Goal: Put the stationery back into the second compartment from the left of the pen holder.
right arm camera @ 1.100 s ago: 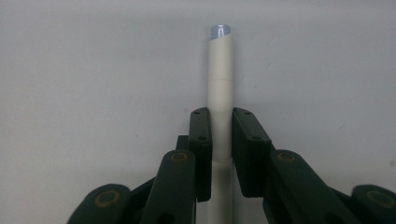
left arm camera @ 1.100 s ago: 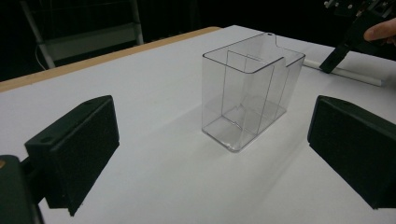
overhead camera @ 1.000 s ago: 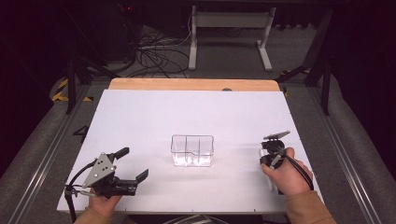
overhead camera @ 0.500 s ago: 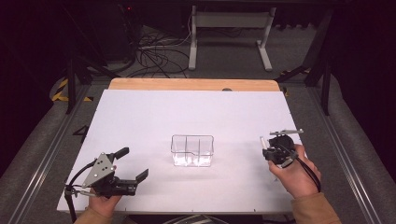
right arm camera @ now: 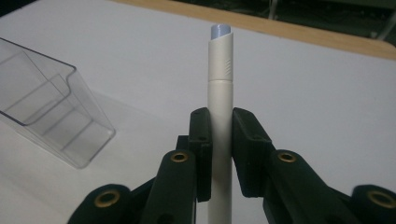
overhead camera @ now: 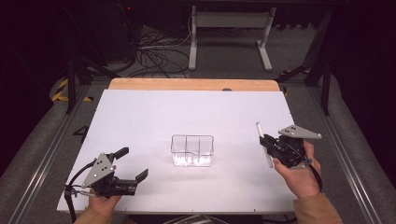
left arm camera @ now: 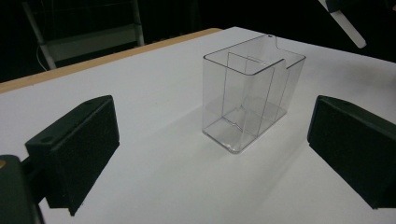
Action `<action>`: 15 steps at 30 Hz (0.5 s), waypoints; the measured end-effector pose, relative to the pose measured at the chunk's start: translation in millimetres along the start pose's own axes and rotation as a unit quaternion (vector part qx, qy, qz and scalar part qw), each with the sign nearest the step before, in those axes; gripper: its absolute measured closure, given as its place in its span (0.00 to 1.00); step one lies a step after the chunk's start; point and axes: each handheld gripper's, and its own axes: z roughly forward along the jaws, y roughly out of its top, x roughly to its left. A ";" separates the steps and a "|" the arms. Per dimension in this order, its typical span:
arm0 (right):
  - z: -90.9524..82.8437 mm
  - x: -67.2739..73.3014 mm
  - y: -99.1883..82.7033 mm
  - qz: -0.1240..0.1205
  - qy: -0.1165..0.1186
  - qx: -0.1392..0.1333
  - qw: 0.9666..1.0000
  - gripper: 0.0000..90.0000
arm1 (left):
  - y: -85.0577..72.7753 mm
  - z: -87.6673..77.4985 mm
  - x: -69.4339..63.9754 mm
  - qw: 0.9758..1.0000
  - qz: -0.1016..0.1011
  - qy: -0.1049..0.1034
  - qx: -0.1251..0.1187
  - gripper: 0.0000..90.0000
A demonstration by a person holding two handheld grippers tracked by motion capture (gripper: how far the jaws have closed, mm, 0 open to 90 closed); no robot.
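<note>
A clear plastic organizer box [overhead camera: 192,150] with inner dividers stands upright and empty at the middle of the white table; it appears ahead in the left gripper view as the box [left arm camera: 247,95] and lies at the left in the right gripper view as the box [right arm camera: 51,107]. My right gripper [overhead camera: 267,142] is shut on a white pen [overhead camera: 263,144], held off the table to the right of the box. The white pen [right arm camera: 219,93] runs up between the jaws, its cap end free. My left gripper [overhead camera: 132,163] rests open at the front left, nothing between its fingers [left arm camera: 74,144].
The white table top [overhead camera: 187,112] has a wooden strip [overhead camera: 191,84] along its far edge. Beyond it are a dark floor, cables [overhead camera: 149,51] and a grey stand [overhead camera: 229,28]. Metal rails run along both sides of the table.
The right hand has lifted and turned, moving right and up with the white pen held in its gripper; the pen now stands steeper. The left gripper and box have not moved.
</note>
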 end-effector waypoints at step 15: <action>-9.7 1.8 5.1 -0.052 0.071 -0.134 0.987 0.88 | 0.0 -0.7 -0.4 1.000 -0.002 0.003 -0.004 0.03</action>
